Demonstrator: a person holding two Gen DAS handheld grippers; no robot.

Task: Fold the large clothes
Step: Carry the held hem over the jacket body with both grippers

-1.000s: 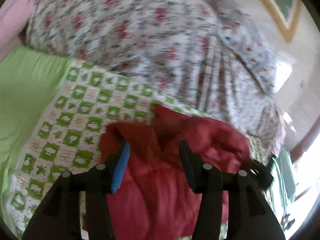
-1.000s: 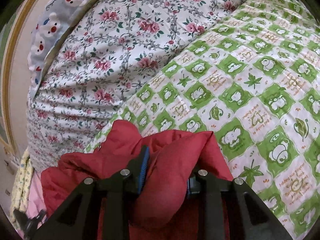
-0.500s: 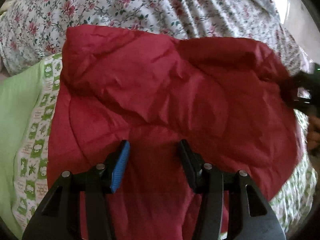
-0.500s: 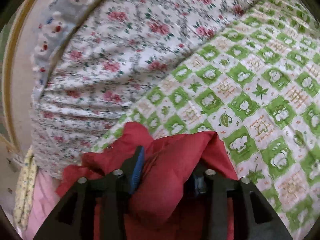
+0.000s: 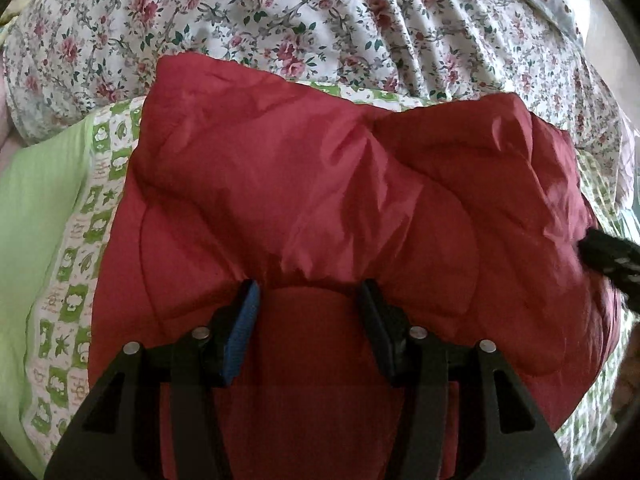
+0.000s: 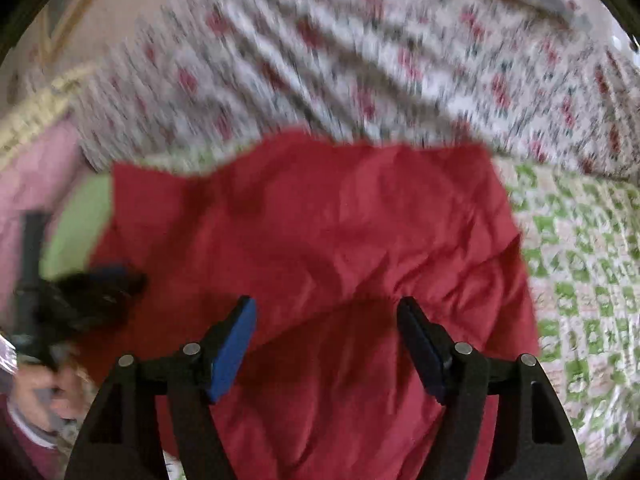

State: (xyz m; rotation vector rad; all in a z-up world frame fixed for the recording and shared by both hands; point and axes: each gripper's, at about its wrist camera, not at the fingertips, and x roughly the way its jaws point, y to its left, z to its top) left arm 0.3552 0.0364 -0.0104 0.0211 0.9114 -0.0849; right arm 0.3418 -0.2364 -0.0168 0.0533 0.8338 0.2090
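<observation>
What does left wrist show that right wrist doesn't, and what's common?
Left wrist only: the right gripper poking in at the jacket's right edge, and sharp detail of the floral quilt. Right wrist only: the left gripper at the left edge, the person's hand, a pink cloth; this view is motion-blurred. Both: the red jacket spread on the green checked sheet, plain green fabric, and open jaws over the jacket.

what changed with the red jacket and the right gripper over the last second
The right gripper let go: its jaws, clamped on a bunched fold a second ago, now stand open. The red jacket, crumpled then, lies spread across the checked sheet. The left gripper stayed open; the floral quilt is unmoved.
</observation>
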